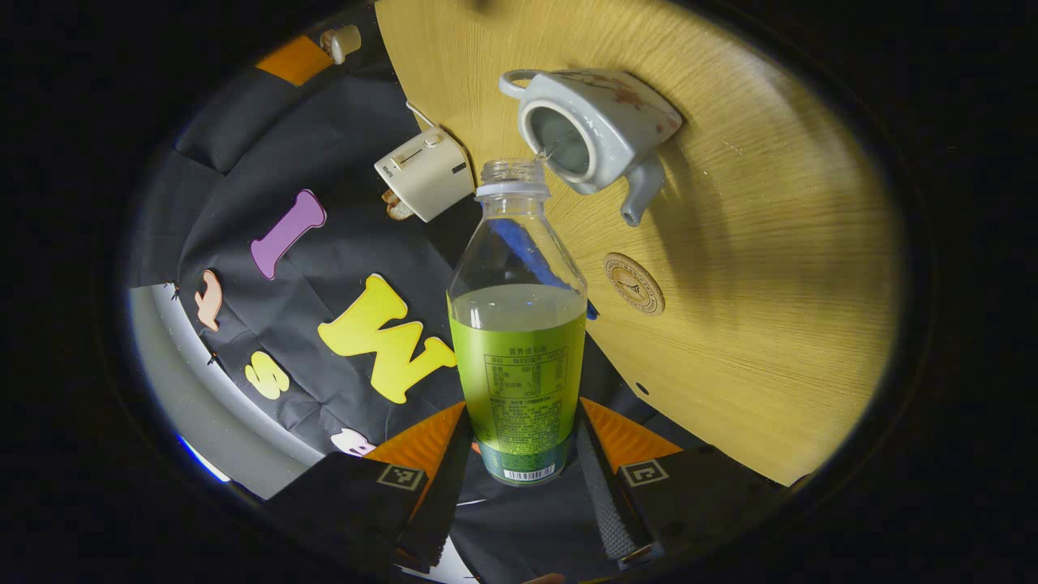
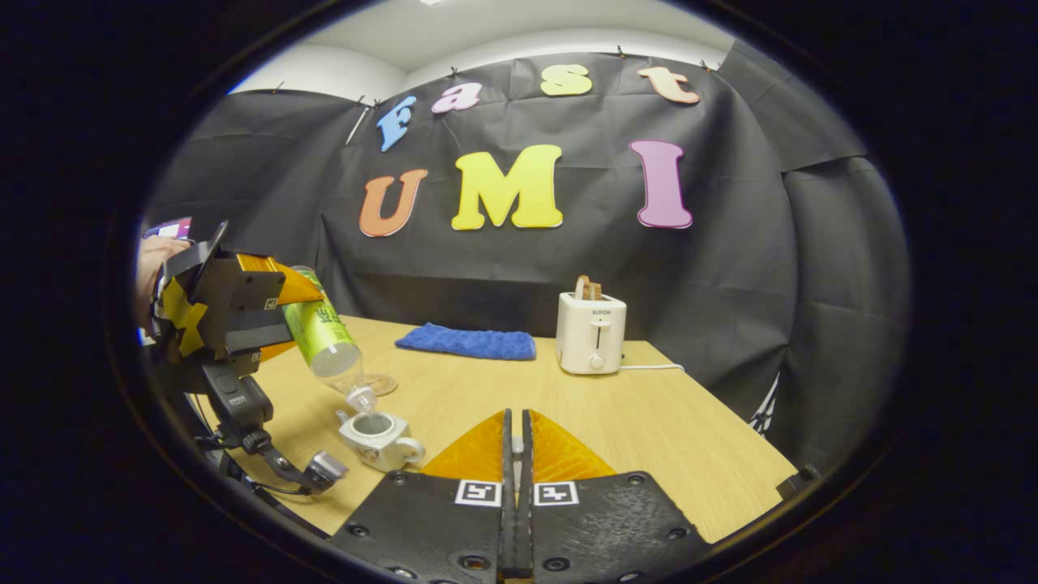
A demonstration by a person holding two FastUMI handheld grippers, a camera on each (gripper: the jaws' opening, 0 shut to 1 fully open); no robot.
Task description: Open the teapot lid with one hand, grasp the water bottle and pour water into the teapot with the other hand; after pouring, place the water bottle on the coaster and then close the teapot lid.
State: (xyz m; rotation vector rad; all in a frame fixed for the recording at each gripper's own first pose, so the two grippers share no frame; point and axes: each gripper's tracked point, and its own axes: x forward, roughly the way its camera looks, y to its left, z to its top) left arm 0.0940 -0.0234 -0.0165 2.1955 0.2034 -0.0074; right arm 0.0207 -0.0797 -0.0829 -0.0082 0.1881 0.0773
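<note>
My left gripper (image 1: 519, 464) is shut on the lower body of a clear water bottle (image 1: 517, 357) with a green label and no cap. In the right gripper view that bottle (image 2: 324, 337) is tipped mouth-down over the white teapot (image 2: 377, 438). The teapot (image 1: 596, 122) stands lidless, and a thin stream runs from the bottle's mouth into its opening. A round coaster (image 1: 633, 283) lies just beyond the pot. My right gripper (image 2: 515, 422) hangs over the table to the teapot's right, its fingers pressed together on a pale sliver, which looks like the lid.
A white toaster (image 2: 591, 332) with bread in it stands at the back of the wooden table (image 2: 649, 422), its cord trailing right. A folded blue cloth (image 2: 468, 341) lies to its left. A hand (image 2: 154, 259) holds the left gripper (image 2: 243, 316).
</note>
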